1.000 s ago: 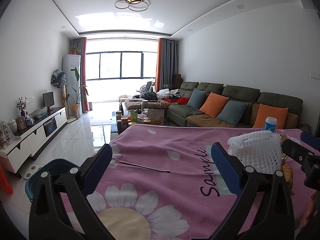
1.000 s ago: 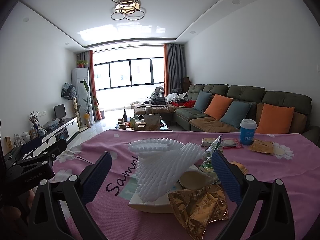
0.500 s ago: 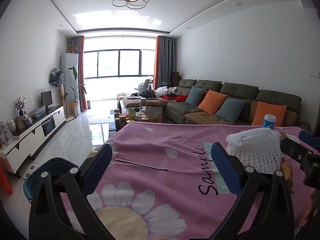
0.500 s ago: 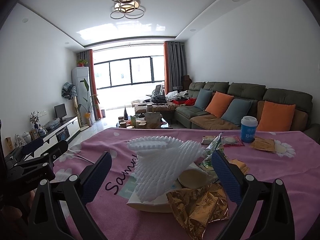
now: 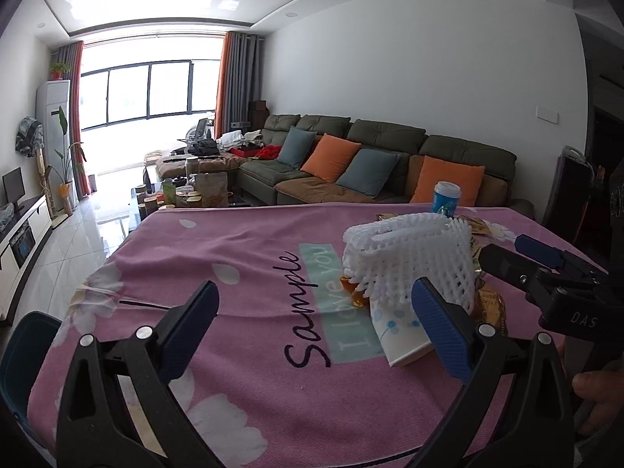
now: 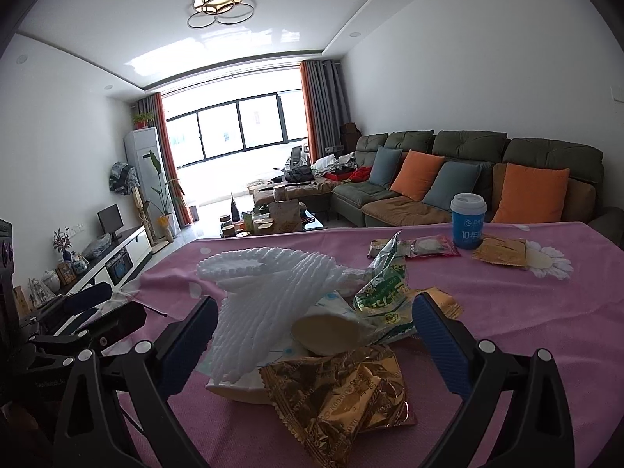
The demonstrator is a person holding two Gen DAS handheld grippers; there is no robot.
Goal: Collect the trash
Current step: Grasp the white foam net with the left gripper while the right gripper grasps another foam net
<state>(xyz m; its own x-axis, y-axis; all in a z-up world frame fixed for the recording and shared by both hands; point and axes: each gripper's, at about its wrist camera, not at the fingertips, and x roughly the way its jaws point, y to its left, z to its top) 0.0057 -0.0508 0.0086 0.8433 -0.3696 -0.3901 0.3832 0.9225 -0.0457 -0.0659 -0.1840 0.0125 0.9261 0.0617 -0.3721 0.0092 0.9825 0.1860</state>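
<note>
A heap of trash lies on the pink flowered tablecloth (image 6: 507, 312): a white foam fruit net (image 6: 265, 300), a crumpled gold wrapper (image 6: 343, 397), a green snack wrapper (image 6: 384, 292) and a pale tissue pack (image 5: 401, 331) underneath. My right gripper (image 6: 316, 323) is open, low over the cloth, with the heap between its fingers. My left gripper (image 5: 314, 312) is also open and holds nothing. Its right finger (image 5: 433, 312) is just in front of the foam net (image 5: 409, 257). The right gripper (image 5: 546, 269) shows at the right edge of the left wrist view.
A blue paper cup (image 6: 468, 222), a red packet (image 6: 431, 247) and a flat gold wrapper (image 6: 503, 253) lie at the far side of the table. A dark blue bin (image 5: 23, 351) stands on the floor off the table's left edge. A sofa (image 6: 468, 163) runs behind.
The left gripper has swung right and closer to the heap, so the foam net now sits by its right finger. The right gripper has edged closer to the heap. Both stay open.
</note>
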